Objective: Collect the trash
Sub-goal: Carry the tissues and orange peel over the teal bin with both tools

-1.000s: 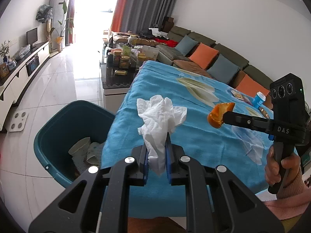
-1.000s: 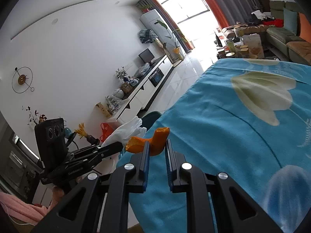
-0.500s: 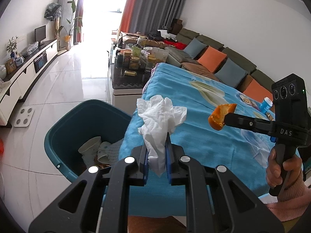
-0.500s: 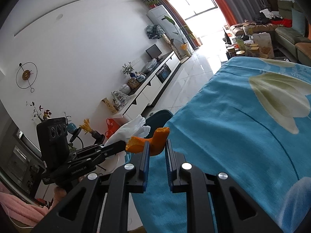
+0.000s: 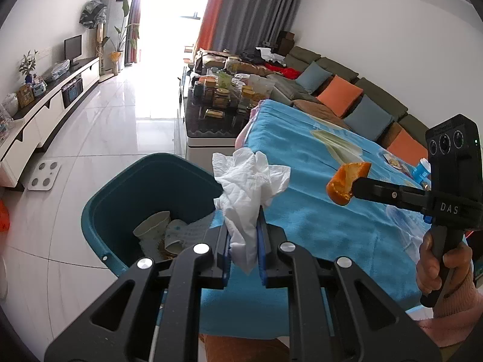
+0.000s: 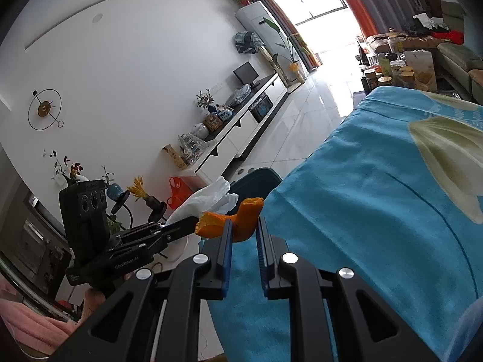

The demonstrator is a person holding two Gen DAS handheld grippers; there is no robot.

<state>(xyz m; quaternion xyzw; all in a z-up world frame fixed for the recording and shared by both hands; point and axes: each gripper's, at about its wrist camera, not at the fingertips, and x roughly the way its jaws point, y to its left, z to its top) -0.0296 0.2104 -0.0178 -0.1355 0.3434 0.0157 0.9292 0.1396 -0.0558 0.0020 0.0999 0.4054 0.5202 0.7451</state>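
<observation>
The left gripper [image 5: 244,235] is clenching a crumpled white tissue [image 5: 250,187] between its fingers [image 5: 224,250]; the tissue is sticking up past the fingertips and hanging just beside the near left corner of the tabletop [image 5: 317,187], which is wearing a blue cloth with a flower print. Below and to the left of the tissue, a teal bin [image 5: 126,193] is standing on the tiled floor [image 5: 90,138] against the tabletop's left edge, and crushed paper cups [image 5: 152,227] are lying inside it.

The right gripper [image 5: 347,188] is pinching a piece of orange peel [image 5: 344,181] and holding it in the air above the blue cloth, near the tabletop's near edge. A hand [image 5: 440,268] in a pink sleeve is gripping its handle. In the right wrist view the peel [image 6: 241,220] is sitting clamped between the blue pads of the right gripper [image 6: 244,232], with the tissue [image 6: 208,196] and the left gripper's fingers [image 6: 181,226] just behind it on the left, and the bin's rim [image 6: 256,181] is showing beyond.

A small blue bottle [image 5: 421,170] is lying towards the tabletop's far right side.
</observation>
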